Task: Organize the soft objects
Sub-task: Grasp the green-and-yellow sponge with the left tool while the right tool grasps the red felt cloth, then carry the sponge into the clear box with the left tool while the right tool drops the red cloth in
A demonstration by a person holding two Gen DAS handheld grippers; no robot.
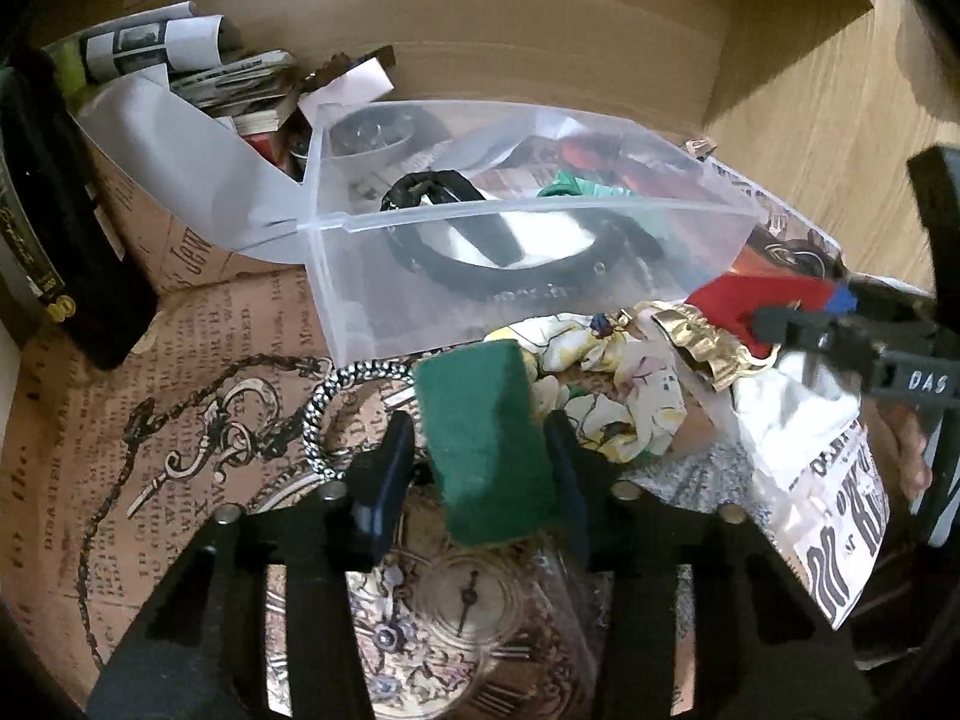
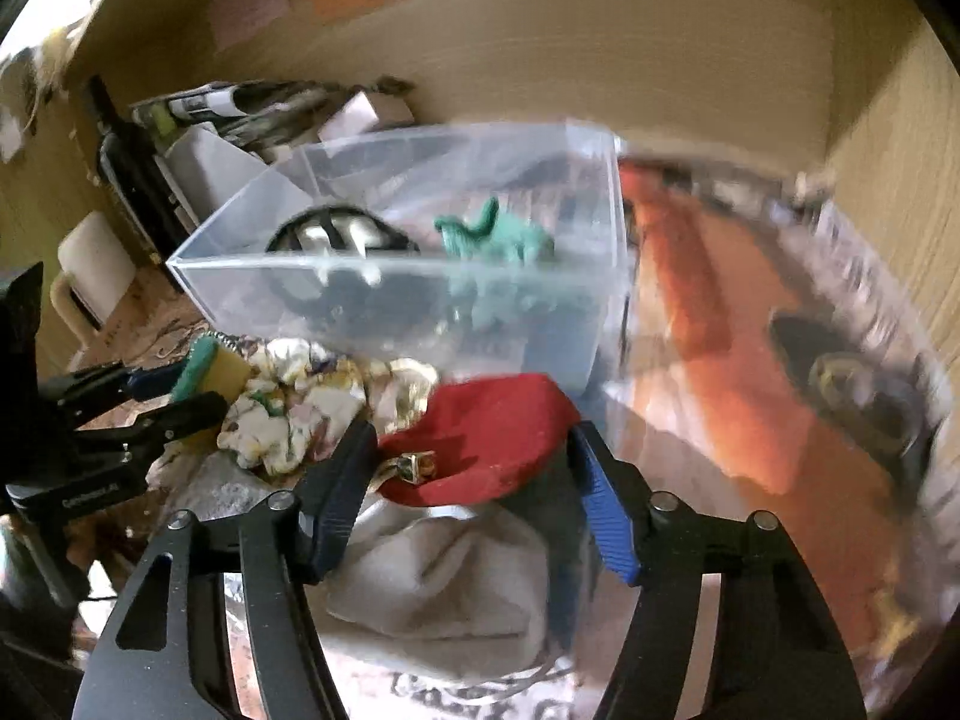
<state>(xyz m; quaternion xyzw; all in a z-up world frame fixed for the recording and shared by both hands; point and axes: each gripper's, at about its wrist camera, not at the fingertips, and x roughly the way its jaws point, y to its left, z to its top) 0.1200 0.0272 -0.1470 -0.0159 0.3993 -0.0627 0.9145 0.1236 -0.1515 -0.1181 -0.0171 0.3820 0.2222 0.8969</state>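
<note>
Left wrist view: the left gripper (image 1: 480, 450) has its fingers clamped on a green scouring sponge (image 1: 483, 444), held above the surface near the clear plastic bin (image 1: 528, 252), probably to drop it in. Right wrist view: the right gripper (image 2: 468, 480) has its fingers apart around a red fabric piece (image 2: 486, 438) atop a grey cloth (image 2: 444, 588); whether they grip it I cannot tell.

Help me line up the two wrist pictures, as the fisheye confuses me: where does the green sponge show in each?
Left wrist: the green sponge sits at bottom centre, clamped between the fingers of the left gripper.
Right wrist: it shows at the left edge, green face over a yellow body, held by that same gripper.
Shared landmark: the clear plastic box, behind the sponge in both.
</note>
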